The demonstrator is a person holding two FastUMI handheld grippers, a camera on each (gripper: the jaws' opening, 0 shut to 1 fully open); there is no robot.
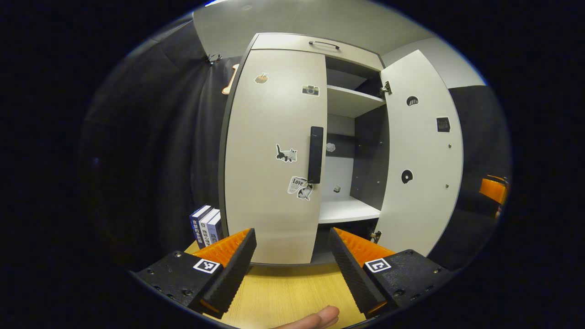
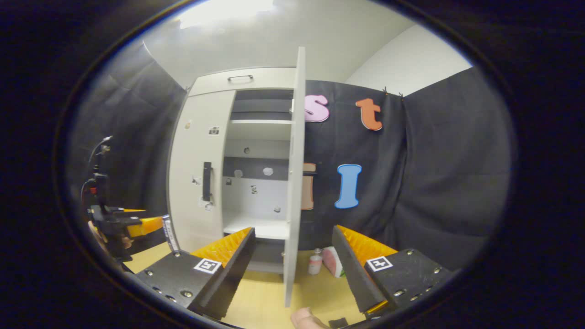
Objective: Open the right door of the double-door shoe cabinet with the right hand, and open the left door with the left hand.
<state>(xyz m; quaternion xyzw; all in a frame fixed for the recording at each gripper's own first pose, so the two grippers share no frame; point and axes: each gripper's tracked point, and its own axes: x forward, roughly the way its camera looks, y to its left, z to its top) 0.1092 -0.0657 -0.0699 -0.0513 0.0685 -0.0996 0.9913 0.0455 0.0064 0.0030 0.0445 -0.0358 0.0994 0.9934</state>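
Shoe cabinet point(image 1: 274, 155) stands on a smooth wooden table point(image 1: 283, 292), its flat left door point(image 1: 274, 183) shut, with a long dark handle point(image 1: 315, 154); right door point(image 1: 422, 155) swung open. Left gripper point(image 1: 292, 256) and right gripper point(image 2: 292, 253) gape wide with ridged pads, holding nothing

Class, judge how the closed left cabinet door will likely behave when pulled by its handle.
The left door is a flat rigid panel, so it should swing without flexing. Its long dark handle probably offers a firm grip. The right door already stands open on hinges, so this one likely swings similarly.
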